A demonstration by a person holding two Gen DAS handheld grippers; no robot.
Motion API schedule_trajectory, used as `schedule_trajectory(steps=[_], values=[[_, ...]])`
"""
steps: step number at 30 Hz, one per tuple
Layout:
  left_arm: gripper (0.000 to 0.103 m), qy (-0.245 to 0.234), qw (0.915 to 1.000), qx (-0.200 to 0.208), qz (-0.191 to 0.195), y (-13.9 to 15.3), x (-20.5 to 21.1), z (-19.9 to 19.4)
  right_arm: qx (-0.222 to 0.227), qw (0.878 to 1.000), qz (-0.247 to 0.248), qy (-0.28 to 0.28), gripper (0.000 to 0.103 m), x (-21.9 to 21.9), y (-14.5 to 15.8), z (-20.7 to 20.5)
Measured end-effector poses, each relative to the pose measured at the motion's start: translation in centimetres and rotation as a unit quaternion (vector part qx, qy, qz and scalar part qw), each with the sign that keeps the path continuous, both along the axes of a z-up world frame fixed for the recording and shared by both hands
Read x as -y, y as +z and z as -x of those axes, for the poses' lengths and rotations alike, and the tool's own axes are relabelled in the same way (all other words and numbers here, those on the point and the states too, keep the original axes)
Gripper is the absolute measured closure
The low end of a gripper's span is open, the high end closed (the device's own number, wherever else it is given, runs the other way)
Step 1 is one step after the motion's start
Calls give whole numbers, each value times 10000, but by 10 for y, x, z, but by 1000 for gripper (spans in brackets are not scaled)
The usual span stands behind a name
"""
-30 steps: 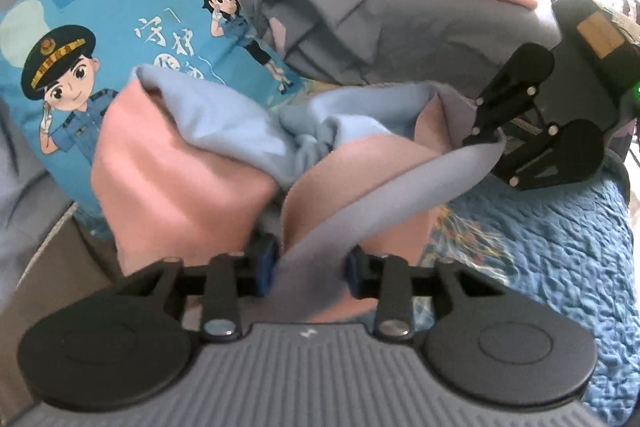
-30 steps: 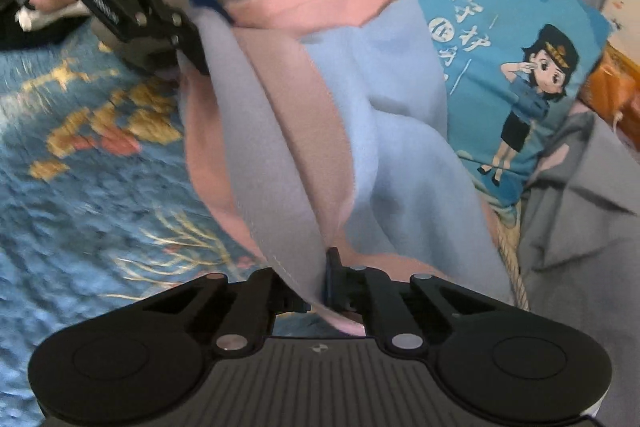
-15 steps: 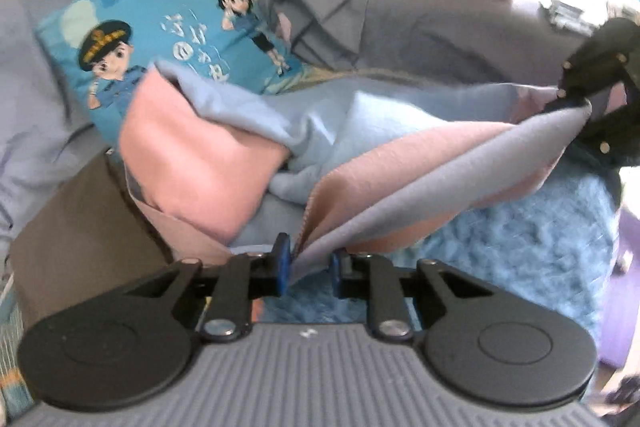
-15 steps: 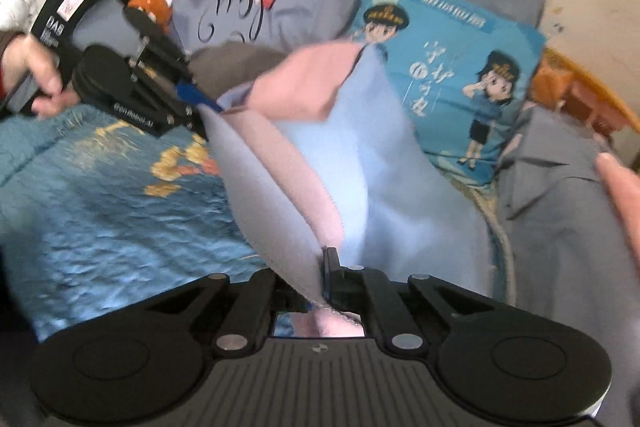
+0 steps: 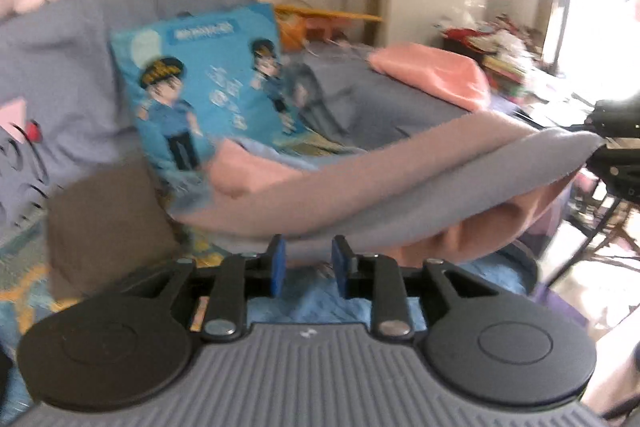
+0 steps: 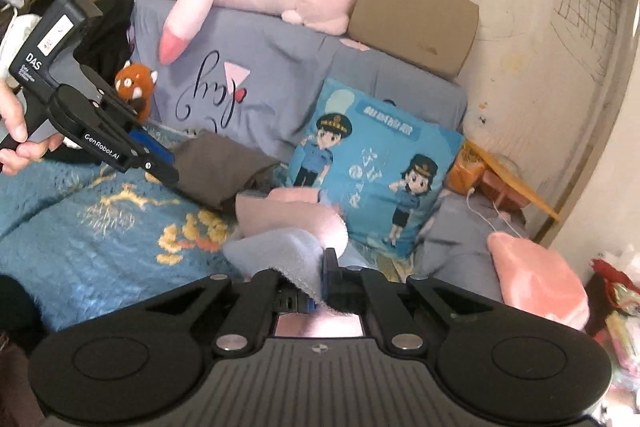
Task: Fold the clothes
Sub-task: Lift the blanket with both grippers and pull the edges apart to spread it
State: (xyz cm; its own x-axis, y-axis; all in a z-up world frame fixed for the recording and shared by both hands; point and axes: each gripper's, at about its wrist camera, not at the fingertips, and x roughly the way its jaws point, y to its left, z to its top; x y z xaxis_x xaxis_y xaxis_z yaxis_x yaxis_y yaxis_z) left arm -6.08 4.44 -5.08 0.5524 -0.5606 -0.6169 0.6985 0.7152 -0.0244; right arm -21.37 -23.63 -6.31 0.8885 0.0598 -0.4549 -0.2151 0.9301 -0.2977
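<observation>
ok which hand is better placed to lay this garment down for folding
Right. The right tool is shut on the pink and blue garment, while the left tool has its jaws opening with no cloth between them, so it would probably need to regrasp first.

two black hand-held grippers with grey ribbed bodies

the left gripper (image 5: 306, 265) has blue pads on its fingers (image 5: 277, 265), silver screws behind them, round black discs at either side; its handle reads "das" and "genrobot.ai" in white. the right gripper (image 6: 320, 281) has matching black linkages and silver screws behind its fingers.
</observation>
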Motion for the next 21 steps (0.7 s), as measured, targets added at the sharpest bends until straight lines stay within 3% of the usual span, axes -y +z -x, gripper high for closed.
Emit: schedule_trajectory(steps=[3, 5, 7, 8, 14, 18, 21], values=[[66, -384, 9992, -25, -46, -26, 6, 14, -144, 9996, -115, -217, 100, 5, -7, 13], [32, -616, 9978, 163, -188, -47, 18, 27, -229, 9987, -244, -377, 100, 11, -10, 18], [6, -918, 9933, 615, -349, -66, 35, 43, -239, 9984, -295, -429, 101, 14, -10, 20], [1, -1056, 9899, 850, -406, -73, 43, 49, -244, 9981, -321, -456, 101, 16, -10, 22], [0, -1253, 9742, 1643, -911, -99, 84, 42, -228, 9969, -556, -515, 101, 25, -5, 20], [0, -1293, 9714, 1859, -715, -100, 106, 42, -183, 9918, -1115, -588, 101, 38, 5, 8], [0, -1074, 9719, 2051, -437, -95, 123, 40, -52, 9919, -1163, -502, 101, 40, 12, 3]])
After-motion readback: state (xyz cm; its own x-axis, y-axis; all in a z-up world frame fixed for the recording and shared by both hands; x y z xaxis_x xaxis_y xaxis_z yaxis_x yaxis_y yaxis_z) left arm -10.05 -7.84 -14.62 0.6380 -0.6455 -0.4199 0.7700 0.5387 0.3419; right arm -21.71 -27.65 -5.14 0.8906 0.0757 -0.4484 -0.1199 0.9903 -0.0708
